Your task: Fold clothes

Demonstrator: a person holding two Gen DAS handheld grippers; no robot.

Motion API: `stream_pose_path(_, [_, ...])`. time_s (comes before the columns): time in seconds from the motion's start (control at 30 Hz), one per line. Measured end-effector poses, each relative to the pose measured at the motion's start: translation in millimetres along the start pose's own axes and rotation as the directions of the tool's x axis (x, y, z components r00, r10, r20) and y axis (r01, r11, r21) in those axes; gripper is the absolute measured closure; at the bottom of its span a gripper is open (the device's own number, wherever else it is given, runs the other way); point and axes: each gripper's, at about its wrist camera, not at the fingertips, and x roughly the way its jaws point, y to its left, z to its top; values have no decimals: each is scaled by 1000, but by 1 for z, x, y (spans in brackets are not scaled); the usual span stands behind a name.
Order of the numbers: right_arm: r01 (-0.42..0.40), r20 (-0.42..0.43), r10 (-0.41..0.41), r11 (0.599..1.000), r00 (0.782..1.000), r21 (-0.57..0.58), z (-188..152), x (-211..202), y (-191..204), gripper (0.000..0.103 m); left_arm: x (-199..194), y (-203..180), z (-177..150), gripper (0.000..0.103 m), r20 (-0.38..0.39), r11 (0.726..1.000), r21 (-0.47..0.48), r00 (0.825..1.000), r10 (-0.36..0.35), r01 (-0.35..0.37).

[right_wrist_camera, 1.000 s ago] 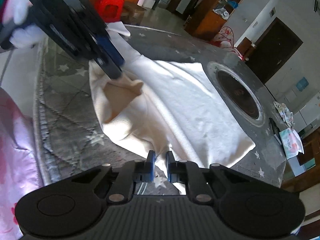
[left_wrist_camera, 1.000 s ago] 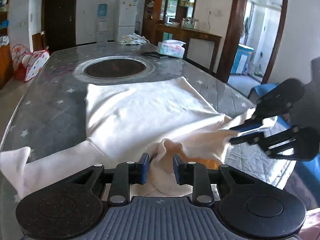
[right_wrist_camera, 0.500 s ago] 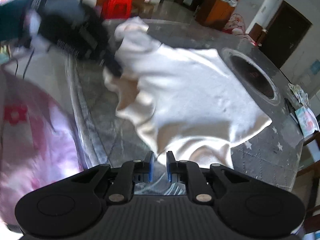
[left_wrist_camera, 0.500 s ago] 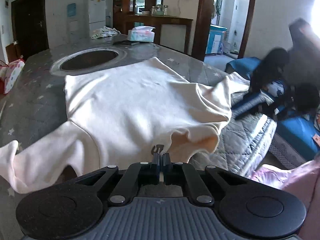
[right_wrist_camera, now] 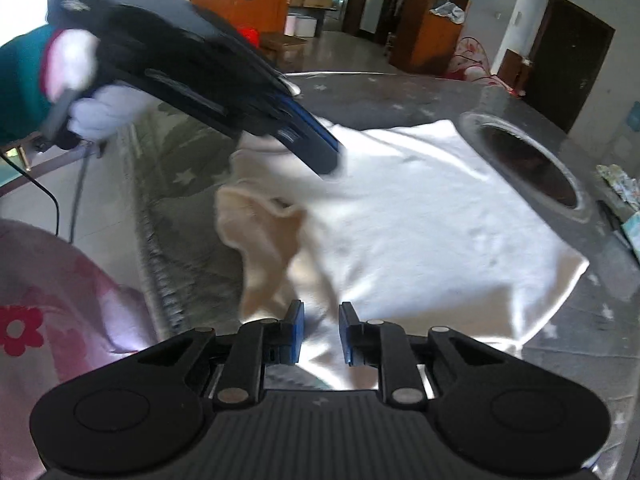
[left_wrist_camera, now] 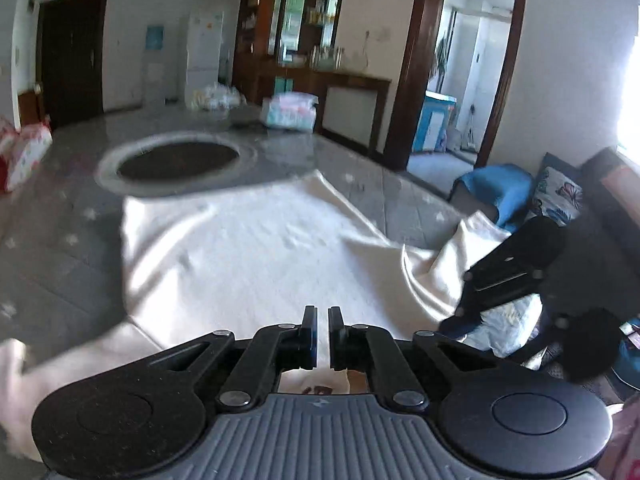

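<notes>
I have the cream sweater point(left_wrist_camera: 248, 256) spread flat on the grey table point(left_wrist_camera: 60, 216) for folding — my left gripper point(left_wrist_camera: 322, 320) nearly shut over its near edge, my right gripper point(right_wrist_camera: 321, 320) parted above a bunched sleeve, neither visibly gripping cloth.

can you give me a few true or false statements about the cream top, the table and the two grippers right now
1. The cream top lies spread on a grey star-patterned table. True.
2. The round dark inset in the table is covered by the top. False: it lies bare beyond the top's far edge.
3. The right gripper has its fingers pressed together. False: a gap shows between them.
4. A tissue pack sits at the table's far end. True.
5. The left gripper is lifting the top high. False: the top rests on the table.
</notes>
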Motion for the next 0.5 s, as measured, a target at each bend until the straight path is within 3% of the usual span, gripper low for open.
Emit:
stream_pose_path(0.13, [-13,19,12,998,1000,53,-9,-13,0,77,27,-6,-13,97,-84,1000,16,996,-15,17])
stream_pose_path(0.23, [-3,33,-1,993,999,116,-18,-30,-7,77,27,-8,-19,94,-85,999,27,996,-24,26])
stream_pose_path(0.33, [52,57,-65,977,996,208,-30,-51,-22,76,24,-11,-15,93,-83,999,44,996,-19,23])
stream_pose_path(0.4, [132,52,-154,946,987,296,-41,-65,-41,76,22,-17,-9,91,-69,998,63,997,-25,29])
stream_pose_path(0.5, [261,5,-294,858,956,443,-63,-81,-72,76,23,-32,-2,88,-45,993,95,997,-64,68])
